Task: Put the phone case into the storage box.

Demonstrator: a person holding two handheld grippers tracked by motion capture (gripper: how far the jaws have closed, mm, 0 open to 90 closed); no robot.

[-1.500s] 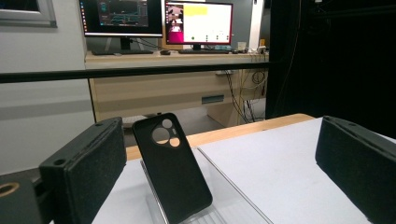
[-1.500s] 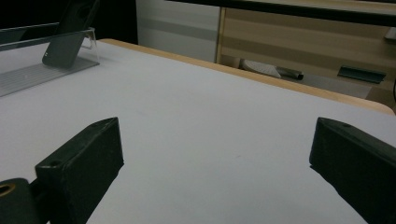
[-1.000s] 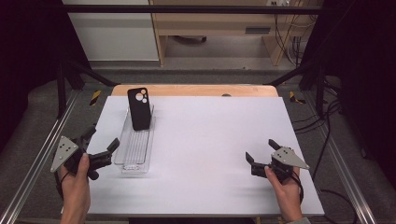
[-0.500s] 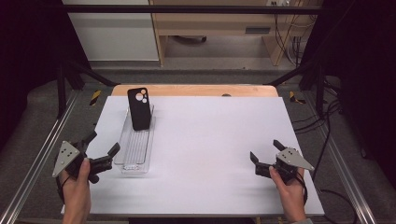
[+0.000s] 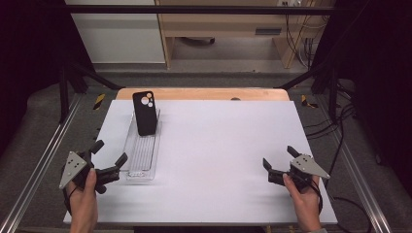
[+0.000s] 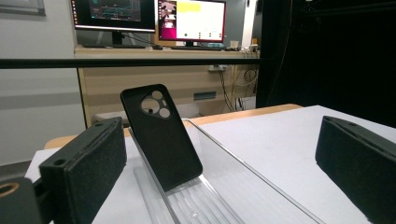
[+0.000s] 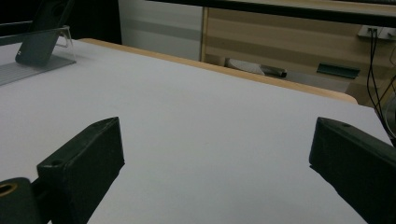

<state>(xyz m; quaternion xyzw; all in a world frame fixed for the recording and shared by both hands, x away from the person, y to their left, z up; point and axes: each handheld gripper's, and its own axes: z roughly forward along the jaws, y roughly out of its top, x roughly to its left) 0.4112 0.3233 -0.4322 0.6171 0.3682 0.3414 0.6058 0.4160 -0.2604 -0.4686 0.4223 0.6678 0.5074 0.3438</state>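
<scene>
Ahead of the left gripper's [image 5: 108, 160] fingers a black phone case [image 5: 145, 112] stands tilted at the far end of a clear tray [image 5: 141, 156], leaning back with its camera cutouts at the top. Those fingers are spread wide and hold nothing; in the high view the tip of the right-hand one lies just beside the tray's near left corner, though I cannot tell whether it touches. In the left gripper view the case [image 6: 161, 135] rises between the two black fingers [image 6: 86, 165], well beyond their tips, and the tray [image 6: 243, 179] runs from it back toward the gap between them.

Far across the white counter [image 5: 223, 145] from the tray, the right gripper [image 5: 281, 164] sits near the counter's near right corner, its fingers likewise wide apart and empty. In the right gripper view bare counter [image 7: 187, 121] lies between and ahead of its fingers [image 7: 88, 158], and the case [image 7: 42, 32] with the tray's end [image 7: 60, 46] shows far off beyond the left finger. A hand [image 5: 83, 204] grips the left gripper from below; another hand [image 5: 303, 204] holds the right one.

Beyond the counter's far edge, past both sets of fingers, monitors [image 6: 149, 21] stand on a desk.
</scene>
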